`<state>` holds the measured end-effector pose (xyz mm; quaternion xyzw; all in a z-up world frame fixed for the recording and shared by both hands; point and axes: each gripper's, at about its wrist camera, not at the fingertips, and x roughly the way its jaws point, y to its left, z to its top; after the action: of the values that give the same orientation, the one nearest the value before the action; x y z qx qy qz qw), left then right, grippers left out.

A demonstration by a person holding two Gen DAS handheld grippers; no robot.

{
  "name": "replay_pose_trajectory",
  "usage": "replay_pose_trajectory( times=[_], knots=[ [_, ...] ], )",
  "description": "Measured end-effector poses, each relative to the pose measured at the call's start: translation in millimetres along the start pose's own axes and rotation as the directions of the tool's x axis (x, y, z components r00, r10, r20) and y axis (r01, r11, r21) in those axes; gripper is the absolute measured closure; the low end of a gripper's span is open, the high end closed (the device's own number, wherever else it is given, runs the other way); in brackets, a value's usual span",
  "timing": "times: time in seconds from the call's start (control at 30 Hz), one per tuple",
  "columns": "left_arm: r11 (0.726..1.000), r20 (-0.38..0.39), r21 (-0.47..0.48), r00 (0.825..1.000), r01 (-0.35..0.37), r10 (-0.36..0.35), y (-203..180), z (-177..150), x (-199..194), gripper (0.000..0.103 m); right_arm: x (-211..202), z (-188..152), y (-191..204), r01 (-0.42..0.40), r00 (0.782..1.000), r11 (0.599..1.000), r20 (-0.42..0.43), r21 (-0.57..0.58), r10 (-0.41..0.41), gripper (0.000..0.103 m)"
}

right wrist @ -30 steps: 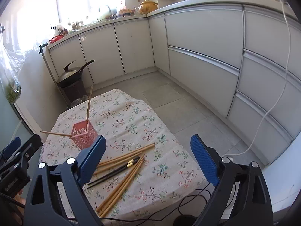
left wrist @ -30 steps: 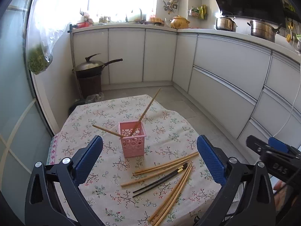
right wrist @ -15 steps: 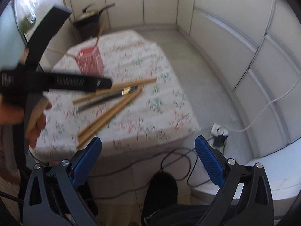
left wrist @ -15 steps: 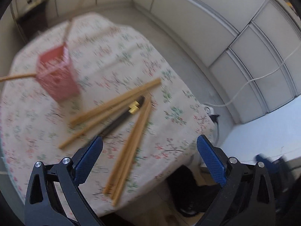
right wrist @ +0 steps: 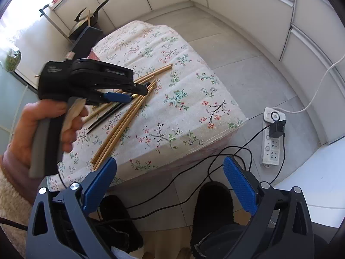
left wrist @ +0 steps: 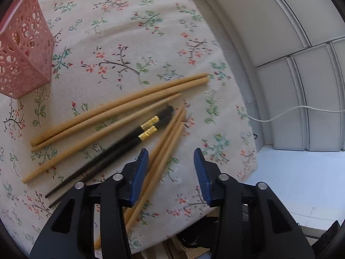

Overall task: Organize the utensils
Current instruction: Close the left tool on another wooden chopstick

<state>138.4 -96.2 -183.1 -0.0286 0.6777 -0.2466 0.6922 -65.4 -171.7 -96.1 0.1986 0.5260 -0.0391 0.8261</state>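
Your left claw (left wrist: 171, 168) hangs released, empty, over the wooden chopsticks (left wrist: 120, 108) and black chopsticks (left wrist: 112, 149), all loose on the bench (left wrist: 133, 32); the pink holder (left wrist: 23, 51) awaits. Your right claw (right wrist: 170, 181), released, idles off the bench. Nearly everything remains.

Floral-clothed table (left wrist: 133, 32), pink basket (left wrist: 23, 51), loose wooden chopsticks (left wrist: 120, 108), black chopsticks (left wrist: 112, 151)

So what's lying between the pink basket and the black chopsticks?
In the left wrist view, three tan chopsticks lie on the flowery cloth between the pink basket and the black chopsticks: two side by side, then one alone.
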Motion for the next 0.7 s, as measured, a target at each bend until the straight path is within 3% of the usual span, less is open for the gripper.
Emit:
replay_pose_trajectory(
  times=[0.17, 0.37, 0.57, 0.7],
  knots=[
    [1.000, 0.002, 0.007, 1.000, 0.010, -0.010, 4, 7, 5, 0.082, 7, 4, -1, -0.021, 0.999, 1.000, -0.038, 0.013, 0.022, 0.007],
    [1.000, -0.010, 0.019, 1.000, -0.021, 0.021, 7, 15, 15, 0.087, 9, 3, 0, -0.013, 0.999, 1.000, -0.042, 0.007, 0.013, 0.007],
    [0.989, 0.018, 0.116, 0.996, -0.091, 0.090, -13, 20, 19, 0.088, 11, 5, -6, 0.031, 0.999, 0.999, -0.044, 0.036, -0.030, 0.007],
    [0.999, -0.004, 0.049, 1.000, 0.008, -0.008, -2, 28, 18, 0.088, 12, 8, -7, 0.054, 0.997, 0.998, -0.053, 0.043, -0.052, 0.007]
  ],
)
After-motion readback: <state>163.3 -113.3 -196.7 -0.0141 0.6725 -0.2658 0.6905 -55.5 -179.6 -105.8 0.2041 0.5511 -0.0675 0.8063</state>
